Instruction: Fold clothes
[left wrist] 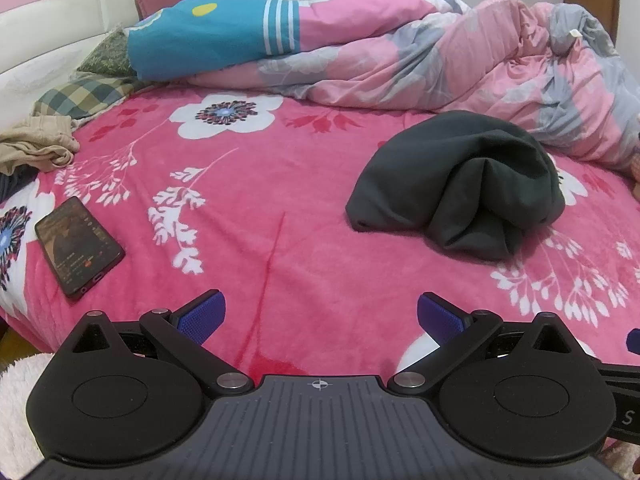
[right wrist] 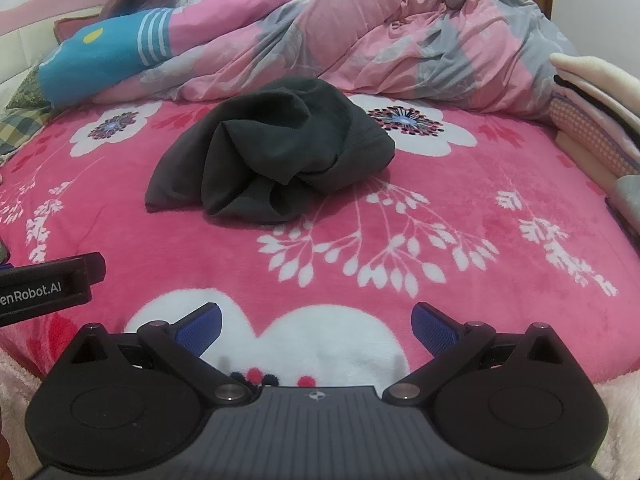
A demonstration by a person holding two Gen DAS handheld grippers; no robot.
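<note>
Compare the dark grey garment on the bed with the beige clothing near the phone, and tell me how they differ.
The dark grey garment lies bunched in a rounded heap mid-blanket; the beige clothing lies flatter and crumpled at the blanket's left edge. The grey one is dark and plain, the beige one pale. The grey one sits ahead of both open tools, left tool and right tool; the beige one appears only in the left wrist view. Neither is folded.

Both tongs alike: left tongs (left wrist: 321, 312) & right tongs (right wrist: 316, 322) have matte black linkage arms w/ silver pivot screws, blue ribbed pads (left wrist: 204, 314), two round black discs, grey ribbed centre plate w/ crosshair mark.
</note>
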